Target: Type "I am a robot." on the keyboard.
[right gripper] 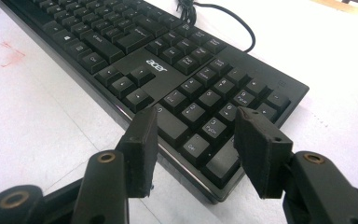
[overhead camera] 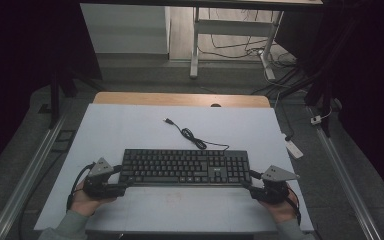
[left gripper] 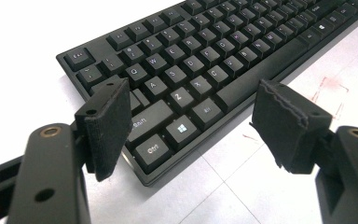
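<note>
Black jaws of the left gripper [overhead camera: 121,178] stand spread at the near left corner of the keyboard [overhead camera: 185,167], one over the corner keys, one beside the front edge, pinching nothing. Jaws of the right gripper [overhead camera: 252,181] stand spread astride the near right corner, also clear of it. Lying flat, the keyboard sits near the tabletop [overhead camera: 130,125] front edge, roughly centred. Its cable [overhead camera: 190,134] trails toward the far edge.

Black keyboard [overhead camera: 185,167], white legends; white table [overhead camera: 130,125], faint red marks.
</note>
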A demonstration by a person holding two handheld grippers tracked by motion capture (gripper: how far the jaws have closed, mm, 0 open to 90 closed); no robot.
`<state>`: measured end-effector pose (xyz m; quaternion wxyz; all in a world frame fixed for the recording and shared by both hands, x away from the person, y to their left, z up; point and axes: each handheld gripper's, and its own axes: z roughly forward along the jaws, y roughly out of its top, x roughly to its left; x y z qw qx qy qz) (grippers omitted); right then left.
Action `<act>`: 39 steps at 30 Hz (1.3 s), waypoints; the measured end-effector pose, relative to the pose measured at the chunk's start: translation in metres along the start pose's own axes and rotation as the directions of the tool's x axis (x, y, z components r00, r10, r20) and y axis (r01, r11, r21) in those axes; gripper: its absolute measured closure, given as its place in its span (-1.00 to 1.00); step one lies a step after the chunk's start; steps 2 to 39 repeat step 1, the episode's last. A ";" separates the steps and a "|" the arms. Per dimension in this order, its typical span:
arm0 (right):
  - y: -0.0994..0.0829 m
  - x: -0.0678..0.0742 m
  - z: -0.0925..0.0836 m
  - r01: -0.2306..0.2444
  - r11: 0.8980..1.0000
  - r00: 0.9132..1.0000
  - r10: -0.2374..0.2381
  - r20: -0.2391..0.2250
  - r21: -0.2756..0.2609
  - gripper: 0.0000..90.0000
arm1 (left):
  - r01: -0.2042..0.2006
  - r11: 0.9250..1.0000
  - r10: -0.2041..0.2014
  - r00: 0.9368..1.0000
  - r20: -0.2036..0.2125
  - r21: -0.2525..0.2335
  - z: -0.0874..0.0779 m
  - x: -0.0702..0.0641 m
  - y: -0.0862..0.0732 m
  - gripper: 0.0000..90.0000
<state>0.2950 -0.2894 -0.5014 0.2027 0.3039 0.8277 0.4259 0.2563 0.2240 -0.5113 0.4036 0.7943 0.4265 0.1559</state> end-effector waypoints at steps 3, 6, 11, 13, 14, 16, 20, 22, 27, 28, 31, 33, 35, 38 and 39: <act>0.000 0.000 0.000 0.002 1.000 1.000 -0.002 -0.001 -0.004 0.10 | 0.000 1.000 0.000 1.000 0.000 0.000 0.000 0.000 0.000 -0.37; 0.000 0.000 0.000 0.002 1.000 1.000 -0.002 -0.001 -0.004 0.10 | 0.000 1.000 0.000 1.000 0.000 0.000 0.000 0.000 0.000 -0.37; 0.000 0.000 0.000 0.002 1.000 1.000 -0.002 -0.001 -0.004 0.10 | 0.000 1.000 0.000 1.000 0.000 0.000 0.000 0.000 0.000 -0.37; 0.000 0.000 0.000 0.002 1.000 1.000 -0.002 -0.001 -0.004 0.10 | 0.000 1.000 0.000 1.000 0.000 0.000 0.000 0.000 0.000 -0.37; 0.000 0.000 0.000 0.002 1.000 1.000 -0.002 -0.001 -0.004 0.10 | 0.000 1.000 0.000 1.000 0.000 0.000 0.000 0.000 0.000 -0.37; 0.000 0.000 0.000 0.002 1.000 1.000 -0.002 -0.001 -0.004 0.10 | 0.000 1.000 0.000 1.000 0.000 0.000 0.000 0.000 0.000 -0.37; 0.000 0.000 0.000 0.002 1.000 1.000 -0.002 -0.001 -0.004 0.10 | 0.000 1.000 0.000 1.000 0.000 0.000 0.000 0.000 0.000 -0.37; 0.000 0.000 0.000 0.002 1.000 1.000 -0.002 -0.001 -0.004 0.10 | 0.000 1.000 0.000 1.000 0.000 0.000 0.000 0.000 0.000 -0.37; 0.000 0.000 0.000 0.002 1.000 1.000 -0.002 -0.001 -0.004 0.10 | 0.000 1.000 0.000 1.000 0.000 0.000 0.000 0.000 0.000 -0.37; 0.000 0.000 0.000 0.002 1.000 1.000 -0.002 -0.001 -0.004 0.10 | 0.000 1.000 0.000 1.000 0.000 0.000 0.000 0.000 0.000 -0.37; 0.000 0.000 0.000 0.002 1.000 1.000 -0.002 -0.001 -0.004 0.10 | 0.000 1.000 0.000 1.000 0.000 0.000 0.000 0.000 0.000 -0.37; 0.000 0.000 0.000 0.002 1.000 1.000 -0.002 -0.001 -0.004 0.10 | 0.000 1.000 0.000 1.000 0.000 0.000 0.000 0.000 0.000 -0.37; 0.000 0.000 0.000 0.002 1.000 1.000 -0.002 -0.001 -0.004 0.10 | 0.000 1.000 0.000 1.000 0.000 0.000 0.000 0.000 0.000 -0.37; 0.000 0.000 0.000 0.002 1.000 1.000 -0.002 -0.001 -0.004 0.10 | 0.000 1.000 0.000 1.000 0.000 0.000 0.000 0.000 0.000 -0.37; 0.000 0.000 0.000 0.002 1.000 1.000 -0.002 -0.001 -0.004 0.10 | 0.000 1.000 0.000 1.000 0.000 0.000 0.000 0.000 0.000 -0.37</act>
